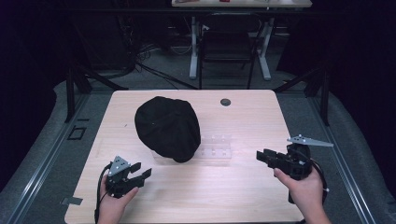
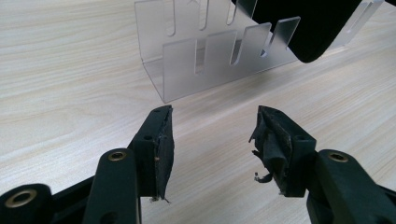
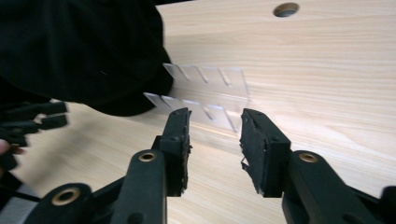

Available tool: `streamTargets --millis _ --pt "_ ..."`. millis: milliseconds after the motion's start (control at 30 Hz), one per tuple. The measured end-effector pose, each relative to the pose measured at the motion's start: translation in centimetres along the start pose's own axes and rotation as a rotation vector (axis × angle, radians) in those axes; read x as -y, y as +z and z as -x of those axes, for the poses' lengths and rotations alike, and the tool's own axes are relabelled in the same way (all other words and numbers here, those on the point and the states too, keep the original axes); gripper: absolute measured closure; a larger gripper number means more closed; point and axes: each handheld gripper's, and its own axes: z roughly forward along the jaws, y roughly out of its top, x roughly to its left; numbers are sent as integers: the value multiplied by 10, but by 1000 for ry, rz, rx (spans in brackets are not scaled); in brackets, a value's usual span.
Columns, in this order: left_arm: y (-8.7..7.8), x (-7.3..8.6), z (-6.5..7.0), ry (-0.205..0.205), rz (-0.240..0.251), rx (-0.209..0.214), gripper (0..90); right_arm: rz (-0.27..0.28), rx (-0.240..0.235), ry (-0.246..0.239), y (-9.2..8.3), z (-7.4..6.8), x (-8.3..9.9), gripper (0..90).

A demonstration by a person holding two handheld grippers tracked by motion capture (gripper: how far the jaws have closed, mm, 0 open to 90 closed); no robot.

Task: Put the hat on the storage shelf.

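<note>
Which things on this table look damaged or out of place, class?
The pad on the left hand-held gripper is frayed, with torn shreds hanging from one finger. The black cloth is draped over one end of the clear slotted rack, hiding that end.

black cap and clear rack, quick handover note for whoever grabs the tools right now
Left tool: open, holding nothing, low over the table's near left, pointing toward the rack.
Right tool: open, holding nothing, at the near right, also aimed at the rack.
Black cap: draped over the left end of the clear slotted rack, mid-table.
Done: cap sits on the rack, neither tool touching it.
Left: cannot tell from this moment alone; check the cap sits steadily.
</note>
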Motion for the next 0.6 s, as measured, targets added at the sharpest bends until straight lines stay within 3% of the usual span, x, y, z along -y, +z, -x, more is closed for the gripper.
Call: streamTargets --millis 200,233,467,600 --pt "1 3 -1 -5 -6 6 450 18 26 -16 8 6 22 571" --pt "2 4 -1 -5 -8 5 446 38 38 -34 12 7 33 523" --pt "3 6 -3 -13 -12 3 413 57 87 -99 26 10 58 422" --pt "5 9 -4 -9 -22 8 389 63 92 -91 33 16 71 376"
